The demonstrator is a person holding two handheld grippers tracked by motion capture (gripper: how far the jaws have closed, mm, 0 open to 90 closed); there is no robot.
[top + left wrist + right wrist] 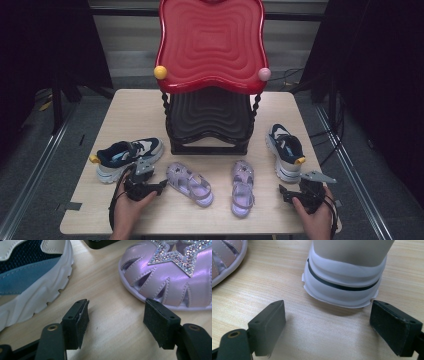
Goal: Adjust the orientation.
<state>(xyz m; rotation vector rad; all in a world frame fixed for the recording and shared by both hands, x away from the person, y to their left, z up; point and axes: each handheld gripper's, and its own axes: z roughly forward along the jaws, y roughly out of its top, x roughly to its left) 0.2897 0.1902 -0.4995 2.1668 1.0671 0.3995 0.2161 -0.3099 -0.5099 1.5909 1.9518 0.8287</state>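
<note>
Two lilac sandals lie at the table's front: the left sandal (190,182) (170,275), with a glittery star on it, and the right sandal (242,187) (224,262). A navy, blue and white sneaker (127,156) (32,277) lies at the left. Its mate (286,150) lies at the right, and its white heel (344,287) faces the right gripper. My left gripper (161,186) (116,320) is open just short of the left sandal's toe, with bare table between the jaws. My right gripper (287,192) (327,325) is open just behind that heel, holding nothing.
A two-tier stand sits at the back middle of the wooden table (135,110), with a red wavy top tray (210,45) over a black lower tray (210,120). Bare wood lies between the two sandals and along the front edge. Dark floor surrounds the table.
</note>
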